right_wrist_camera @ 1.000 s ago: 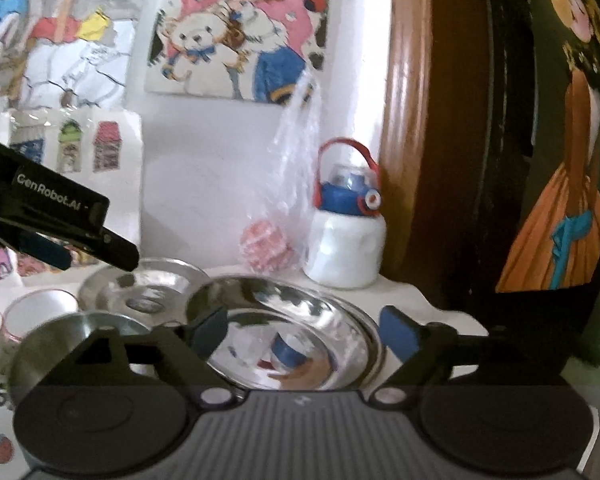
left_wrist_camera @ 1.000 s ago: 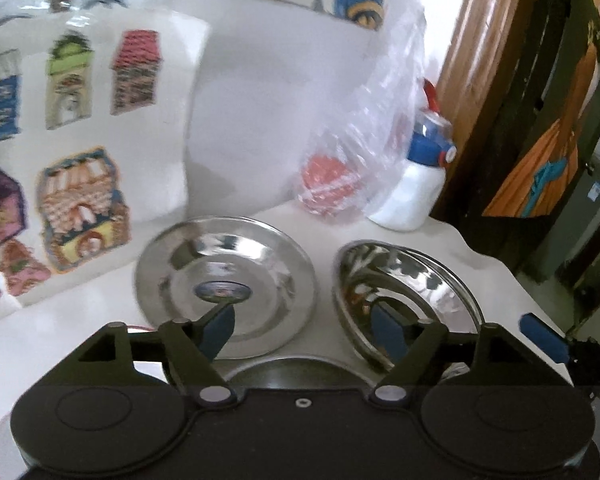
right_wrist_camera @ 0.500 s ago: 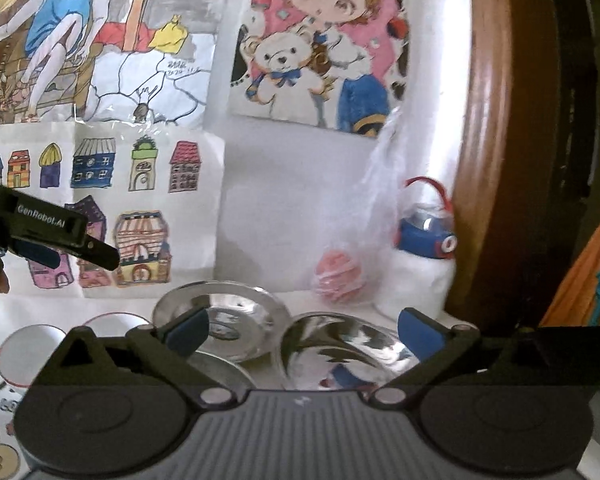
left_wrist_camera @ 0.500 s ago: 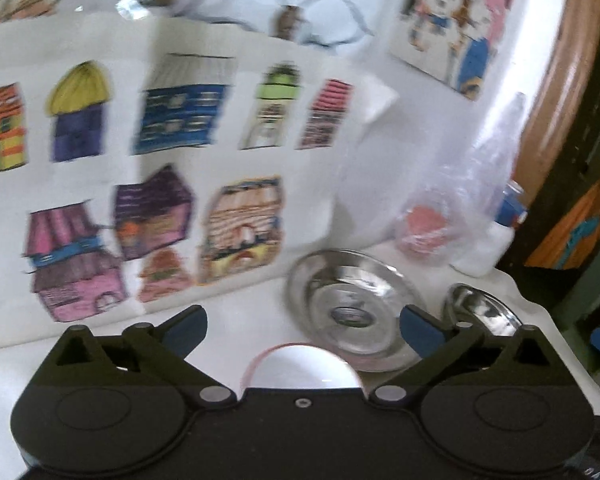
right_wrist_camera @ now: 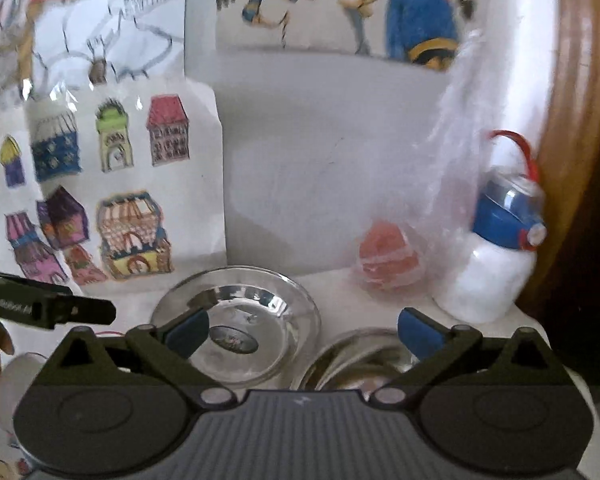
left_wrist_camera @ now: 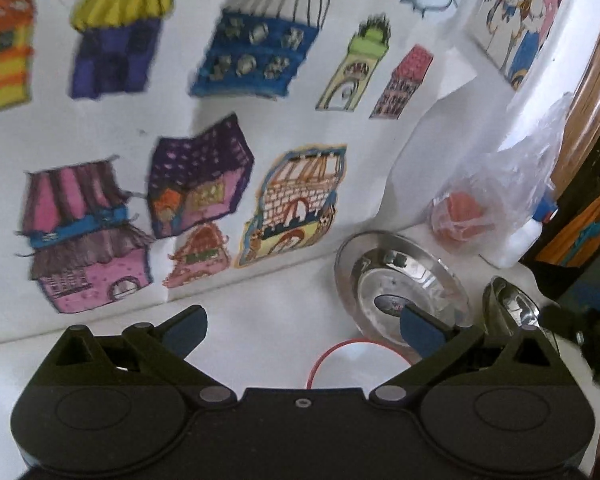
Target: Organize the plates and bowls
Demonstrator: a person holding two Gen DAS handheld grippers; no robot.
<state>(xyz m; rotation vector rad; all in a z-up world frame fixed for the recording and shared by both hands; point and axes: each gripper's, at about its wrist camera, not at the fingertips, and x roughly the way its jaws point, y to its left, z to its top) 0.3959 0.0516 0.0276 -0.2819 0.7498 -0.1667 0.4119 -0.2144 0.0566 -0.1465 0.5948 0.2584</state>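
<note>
steel plate (left_wrist_camera: 400, 284) sits ahead-right of the left gripper (left_wrist_camera: 304, 326), red-rimmed bowl (left_wrist_camera: 356, 364) right beneath its wide, empty jaws; right gripper (right_wrist_camera: 304, 332), also spread empty, hovers over plate and steel bowl (right_wrist_camera: 356, 356).

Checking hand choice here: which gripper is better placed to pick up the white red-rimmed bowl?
Left, probably. The open left gripper has the white red-rimmed bowl just below its fingers; the open right gripper faces the steel plates.

Blurred white lettering on left claw (right_wrist_camera: 48, 310), unreadable.
</note>
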